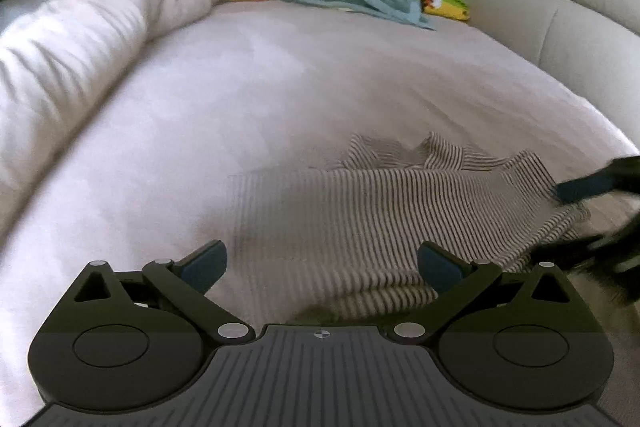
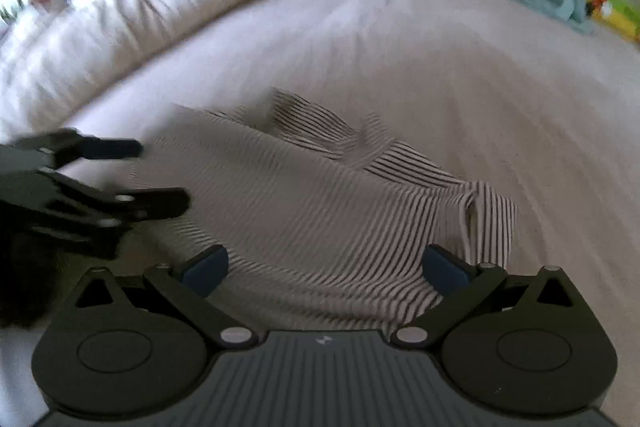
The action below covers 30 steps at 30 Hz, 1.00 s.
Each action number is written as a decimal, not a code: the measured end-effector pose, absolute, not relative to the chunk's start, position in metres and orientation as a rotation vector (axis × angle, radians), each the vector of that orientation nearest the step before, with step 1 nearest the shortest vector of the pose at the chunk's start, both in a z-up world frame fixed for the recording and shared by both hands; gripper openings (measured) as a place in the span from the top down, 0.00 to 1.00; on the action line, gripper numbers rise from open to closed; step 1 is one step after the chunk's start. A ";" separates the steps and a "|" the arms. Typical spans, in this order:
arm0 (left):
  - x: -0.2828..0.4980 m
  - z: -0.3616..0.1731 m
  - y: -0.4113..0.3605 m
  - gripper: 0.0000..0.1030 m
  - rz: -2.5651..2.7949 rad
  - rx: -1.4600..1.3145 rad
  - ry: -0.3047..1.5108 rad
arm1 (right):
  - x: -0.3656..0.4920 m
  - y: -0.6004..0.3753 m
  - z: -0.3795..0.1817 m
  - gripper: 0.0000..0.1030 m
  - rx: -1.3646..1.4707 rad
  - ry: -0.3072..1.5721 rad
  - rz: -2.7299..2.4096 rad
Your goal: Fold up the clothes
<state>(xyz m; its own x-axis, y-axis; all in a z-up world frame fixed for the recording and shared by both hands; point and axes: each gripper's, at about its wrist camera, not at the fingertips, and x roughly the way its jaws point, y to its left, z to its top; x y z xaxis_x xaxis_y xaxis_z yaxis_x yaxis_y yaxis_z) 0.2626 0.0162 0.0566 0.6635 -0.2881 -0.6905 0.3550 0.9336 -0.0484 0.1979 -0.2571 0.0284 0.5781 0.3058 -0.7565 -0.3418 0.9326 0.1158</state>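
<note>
Hovering: left gripper (image 1: 322, 267) and right gripper (image 2: 325, 269) hung low over the striped shirt (image 1: 360, 219), fingers spread wide, gripping nothing.
Likely reason: both seemed poised at the near edge to take hold for a fold.
Shirt position: spread on the bed sheet (image 1: 280, 87), rumpled.
Long axis: apparently side to side; collar direction unclear.
</note>
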 end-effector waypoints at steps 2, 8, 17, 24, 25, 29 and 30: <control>0.254 0.065 0.018 0.00 -0.374 0.148 0.782 | 0.169 -0.267 0.050 0.00 -0.089 0.814 0.358; 0.253 0.048 -0.004 0.00 -0.320 0.449 0.804 | 0.129 -0.278 0.037 0.00 -0.333 0.805 0.120; 0.279 0.047 0.027 0.00 -0.199 0.480 0.826 | 0.162 -0.262 -0.009 0.00 -0.553 0.821 -0.047; 0.274 0.086 0.047 0.00 -0.393 0.191 0.858 | 0.149 -0.299 0.049 0.00 -0.166 0.796 0.062; 0.277 0.090 0.049 0.00 -0.405 0.124 0.857 | 0.152 -0.301 0.056 0.00 -0.157 0.754 0.043; 0.302 0.083 0.047 0.00 -0.388 -0.025 0.886 | 0.185 -0.304 0.048 0.00 -0.141 0.702 -0.059; 0.310 0.074 0.044 0.00 -0.375 -0.002 0.906 | 0.195 -0.303 0.036 0.00 -0.149 0.728 -0.064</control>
<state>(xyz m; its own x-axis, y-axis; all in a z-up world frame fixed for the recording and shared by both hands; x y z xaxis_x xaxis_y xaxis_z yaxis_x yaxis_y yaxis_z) 0.3096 0.0437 0.0741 0.5564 -0.3183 -0.7675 0.3164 0.9353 -0.1585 0.1950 -0.3027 0.0362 0.7454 -0.1104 -0.6574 0.0066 0.9874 -0.1583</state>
